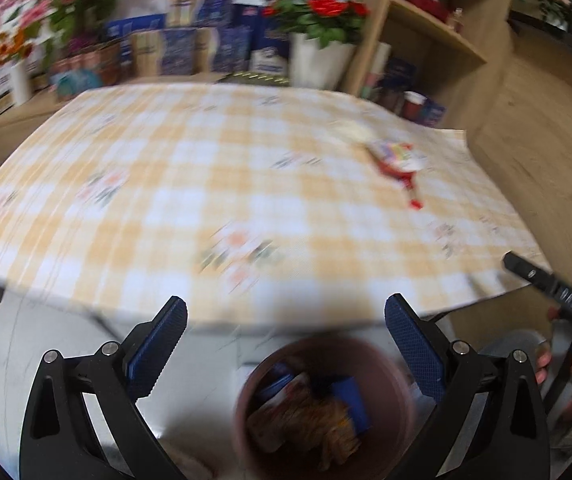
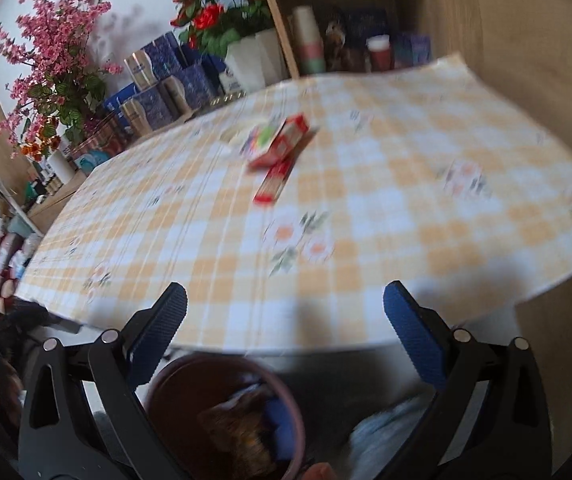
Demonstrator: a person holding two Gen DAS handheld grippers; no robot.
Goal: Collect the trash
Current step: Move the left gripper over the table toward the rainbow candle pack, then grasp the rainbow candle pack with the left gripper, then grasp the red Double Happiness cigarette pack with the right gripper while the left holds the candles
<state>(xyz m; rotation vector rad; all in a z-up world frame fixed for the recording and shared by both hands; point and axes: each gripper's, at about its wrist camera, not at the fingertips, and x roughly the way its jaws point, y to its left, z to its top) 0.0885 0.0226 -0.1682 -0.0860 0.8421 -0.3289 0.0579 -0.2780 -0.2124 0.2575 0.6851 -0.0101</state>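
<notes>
The table (image 1: 206, 168) is nearly clear, and the bin (image 1: 321, 408) below its near edge already holds several wrappers, so most of the task looks done. A red packet (image 2: 282, 152) remains toward the table's far side, while the left gripper (image 1: 286, 344) and right gripper (image 2: 285, 332) hang wide open and empty above the bin.

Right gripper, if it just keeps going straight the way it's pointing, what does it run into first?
Probably the checked tablecloth: the open right gripper aims just over the near table edge. The red wrapper lies farther along, slightly left. Blur makes depth uncertain.
</notes>
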